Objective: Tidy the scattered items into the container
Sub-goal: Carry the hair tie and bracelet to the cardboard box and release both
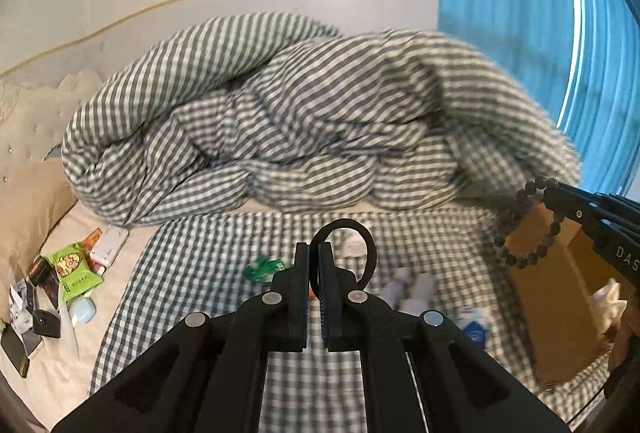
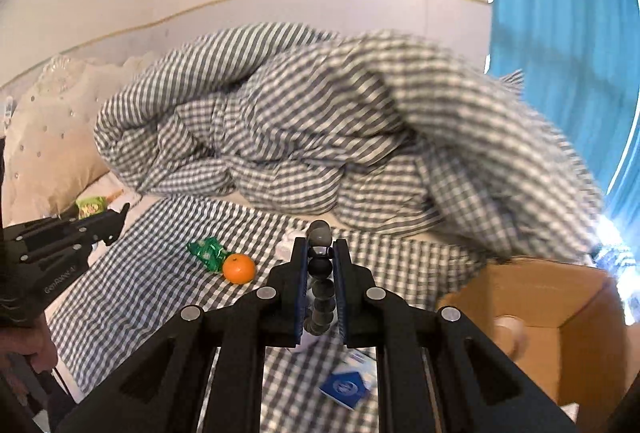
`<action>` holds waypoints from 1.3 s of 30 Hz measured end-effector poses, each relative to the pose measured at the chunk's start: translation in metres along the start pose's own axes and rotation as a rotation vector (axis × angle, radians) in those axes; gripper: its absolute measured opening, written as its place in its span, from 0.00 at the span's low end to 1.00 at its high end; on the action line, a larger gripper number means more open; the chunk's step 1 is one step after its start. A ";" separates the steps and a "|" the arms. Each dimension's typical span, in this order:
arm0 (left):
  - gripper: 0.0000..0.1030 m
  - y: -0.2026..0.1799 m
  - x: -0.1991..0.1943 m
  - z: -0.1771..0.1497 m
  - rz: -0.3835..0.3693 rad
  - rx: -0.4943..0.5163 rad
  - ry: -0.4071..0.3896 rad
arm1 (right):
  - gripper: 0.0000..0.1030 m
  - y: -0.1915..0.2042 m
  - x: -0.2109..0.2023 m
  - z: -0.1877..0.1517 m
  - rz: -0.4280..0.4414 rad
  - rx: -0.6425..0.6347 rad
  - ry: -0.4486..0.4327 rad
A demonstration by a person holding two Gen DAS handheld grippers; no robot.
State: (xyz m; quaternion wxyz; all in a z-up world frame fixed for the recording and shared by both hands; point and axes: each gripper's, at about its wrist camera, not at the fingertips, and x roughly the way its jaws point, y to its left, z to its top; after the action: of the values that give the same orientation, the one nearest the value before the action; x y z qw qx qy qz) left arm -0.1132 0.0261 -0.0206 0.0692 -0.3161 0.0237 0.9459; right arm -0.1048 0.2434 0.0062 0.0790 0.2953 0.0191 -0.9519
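Observation:
My left gripper (image 1: 314,253) is shut on a black hair tie (image 1: 370,253) whose loop sticks out to the right of the tips. It hangs above the checked bedsheet (image 1: 200,261). My right gripper (image 2: 320,253) is shut on a dark bead bracelet (image 2: 321,297); from the left wrist the bracelet (image 1: 524,225) dangles beside the open cardboard box (image 1: 560,297). The box (image 2: 560,313) lies low on the right, with something pale inside. Loose on the sheet are an orange (image 2: 239,268), a green wrapper (image 2: 206,252) and a blue and white packet (image 2: 346,387).
A bunched checked duvet (image 1: 280,121) fills the far side of the bed. A green snack bag (image 1: 74,269), a white device (image 1: 109,245), phones and small items lie at the left by beige pillows (image 2: 48,145). A blue curtain (image 1: 520,33) hangs at right.

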 end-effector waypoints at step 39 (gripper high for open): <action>0.04 -0.252 -0.036 0.006 -0.244 0.199 -0.029 | 0.14 -0.227 -0.133 -0.100 -0.300 0.222 0.025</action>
State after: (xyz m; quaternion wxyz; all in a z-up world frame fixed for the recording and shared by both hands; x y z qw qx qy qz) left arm -0.0512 0.2714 0.0055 0.2151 -0.2947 0.0779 0.9278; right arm 0.0224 0.4941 -0.0030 -0.0971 0.3079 -0.0415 -0.9455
